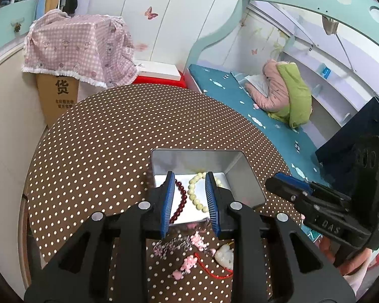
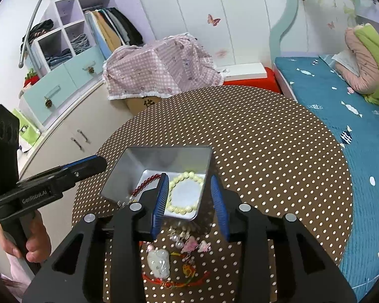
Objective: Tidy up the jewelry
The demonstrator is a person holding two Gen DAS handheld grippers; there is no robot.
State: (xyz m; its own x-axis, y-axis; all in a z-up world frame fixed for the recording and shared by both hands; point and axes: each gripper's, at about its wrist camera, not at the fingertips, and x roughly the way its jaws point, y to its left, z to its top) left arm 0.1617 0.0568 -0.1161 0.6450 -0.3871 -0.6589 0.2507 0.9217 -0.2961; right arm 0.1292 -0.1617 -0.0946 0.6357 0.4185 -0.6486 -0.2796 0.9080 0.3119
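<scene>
Inside the silver tin (image 1: 242, 176), a dark red bead bracelet (image 1: 180, 199) and a cream bead bracelet (image 2: 182, 194) lie on the floor, the red one toward the tin's left wall, the cream one beside it on the right. Just in front of the tin, on the brown polka-dot tablecloth (image 1: 101, 151), more pieces lie loose: a white jade pendant (image 2: 159, 262) on a red cord, pink charms (image 1: 189, 262), a few pearls (image 2: 176, 241). The left gripper (image 1: 189, 202) hovers over the tin's near edge, jaws partly apart, nothing between the pads. The right gripper (image 2: 189, 204) sits at the tin's near right corner, likewise parted and empty, a hand (image 2: 30, 242) gripping the other tool's handle.
</scene>
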